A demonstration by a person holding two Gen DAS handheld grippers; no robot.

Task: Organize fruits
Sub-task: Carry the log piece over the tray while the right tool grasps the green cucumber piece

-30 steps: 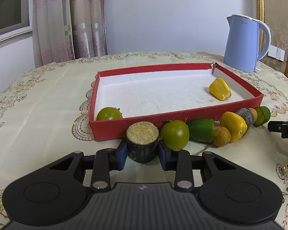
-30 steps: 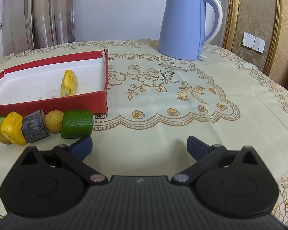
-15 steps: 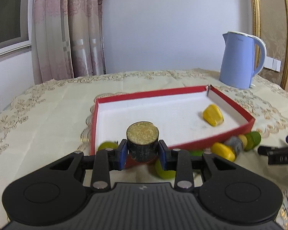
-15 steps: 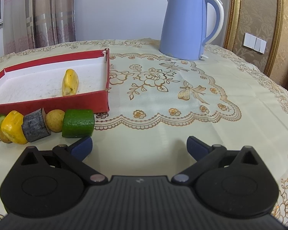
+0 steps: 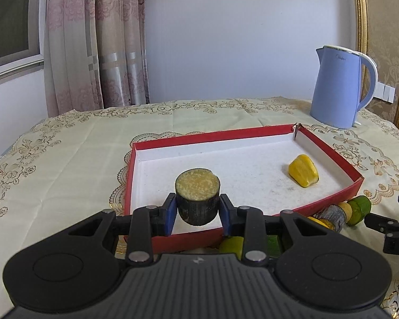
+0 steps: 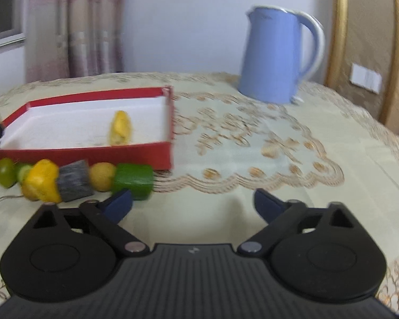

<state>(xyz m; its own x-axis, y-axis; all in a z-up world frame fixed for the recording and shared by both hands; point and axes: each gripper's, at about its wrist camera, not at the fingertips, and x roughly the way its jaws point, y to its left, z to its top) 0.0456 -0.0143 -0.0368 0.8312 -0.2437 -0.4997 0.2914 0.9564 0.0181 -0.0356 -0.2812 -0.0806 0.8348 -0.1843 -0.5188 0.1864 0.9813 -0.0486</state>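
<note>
Your left gripper (image 5: 197,214) pinches a short dark-skinned cylinder (image 5: 197,196) of cut fruit, its pale yellow grainy face turned up, blue pads (image 5: 170,212) pressed to both sides, held above the near wall of the red tray (image 5: 329,202). Your right gripper (image 6: 192,203) hangs with jaws wide and closing, nothing between them, its left pad just beside a green cylinder (image 6: 133,176). That piece ends a row lying along the tray's near wall on the tablecloth (image 6: 279,159): a small yellow ball (image 6: 102,175), a grey-barked chunk (image 6: 73,180), a yellow pepper-like fruit (image 6: 42,179), a green tomato (image 6: 4,171). Inside the white-floored tray, a second yellow fruit (image 5: 303,170) lies near the right wall. A blue kettle (image 5: 337,90) stands at the table's far right.
</note>
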